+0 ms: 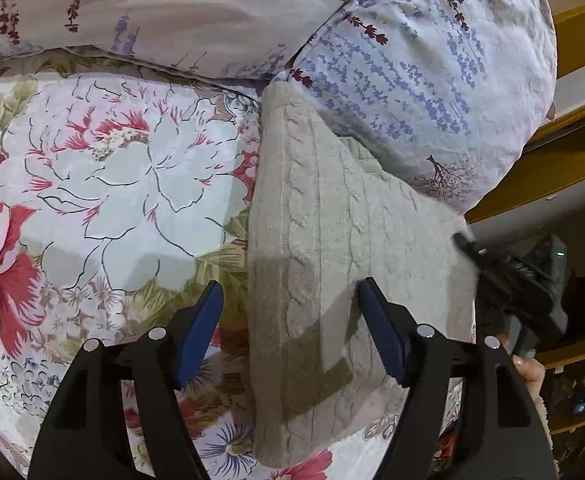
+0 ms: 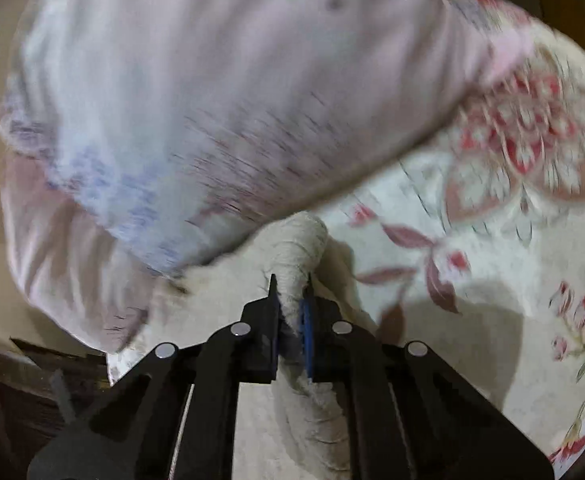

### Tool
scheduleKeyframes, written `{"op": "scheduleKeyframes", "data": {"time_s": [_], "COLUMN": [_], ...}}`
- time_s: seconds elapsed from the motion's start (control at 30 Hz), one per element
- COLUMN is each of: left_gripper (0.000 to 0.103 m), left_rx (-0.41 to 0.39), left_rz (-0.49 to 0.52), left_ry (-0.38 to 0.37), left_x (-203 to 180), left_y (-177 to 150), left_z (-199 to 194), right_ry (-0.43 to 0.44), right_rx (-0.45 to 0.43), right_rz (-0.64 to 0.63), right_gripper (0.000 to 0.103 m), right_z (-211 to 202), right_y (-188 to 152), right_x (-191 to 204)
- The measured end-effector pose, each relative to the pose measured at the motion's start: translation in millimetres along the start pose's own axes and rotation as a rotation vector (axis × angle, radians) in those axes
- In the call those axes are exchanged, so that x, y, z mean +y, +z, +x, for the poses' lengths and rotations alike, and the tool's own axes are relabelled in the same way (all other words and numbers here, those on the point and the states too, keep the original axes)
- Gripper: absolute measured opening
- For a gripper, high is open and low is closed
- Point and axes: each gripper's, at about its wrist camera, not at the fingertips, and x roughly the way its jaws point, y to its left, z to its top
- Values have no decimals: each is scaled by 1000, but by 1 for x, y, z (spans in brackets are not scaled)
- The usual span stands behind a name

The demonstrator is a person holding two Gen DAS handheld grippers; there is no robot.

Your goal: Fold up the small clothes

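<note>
One floral bed [image 1: 104, 184] carries a pillow [image 1: 424, 80] and a beige knit [image 1: 332, 240] along its right edge. Left gripper [image 1: 290, 312] hovers, jaws spread. Right gripper [image 2: 291, 304] has its jaws pinching the knit's bunched edge.

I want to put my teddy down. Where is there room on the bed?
Room is on the flowered bedsheet, left of the beige knit garment and below the duvet. It's crowded on the right, where the pillow touches the knit.
</note>
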Motion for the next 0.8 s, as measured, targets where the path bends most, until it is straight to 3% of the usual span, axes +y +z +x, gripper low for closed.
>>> {"op": "scheduleKeyframes", "data": {"time_s": [0.07,0.13,0.27,0.43,0.5,0.57,0.6,0.67,0.8], "left_gripper": [71,71,71,72,72,71,71,71,72], "left_rx": [4,9,16,20,19,19,21,23,50], "left_rz": [5,4,16,15,11,2,-4,-16,-23], "left_ry": [4,0,7,3,1,-6,-10,-19,-37], "left_x": [-1,-4,-11,-14,-13,-7,-5,-1,0], "left_y": [3,4,1,1,3,3,4,9,21], "left_z": [3,7,16,21,20,16,15,14,20], "right_ry": [17,-20,-166,-212,-207,-160,-117,-49,-20], "right_rx": [-53,-73,-11,13,30,32,30,37,154], "right_rz": [-27,-51,-30,5,-10,15,33,54,94], "right_gripper": [8,8,8,11,25,67,75,79,79], "right_z": [-10,-11,21,36,34,26,18,8,17], "right_y": [3,7,4,-1,0,1,1,-2,-11], "right_x": [5,7,-8,-17,-11,-10,-16,-21,-34]}}
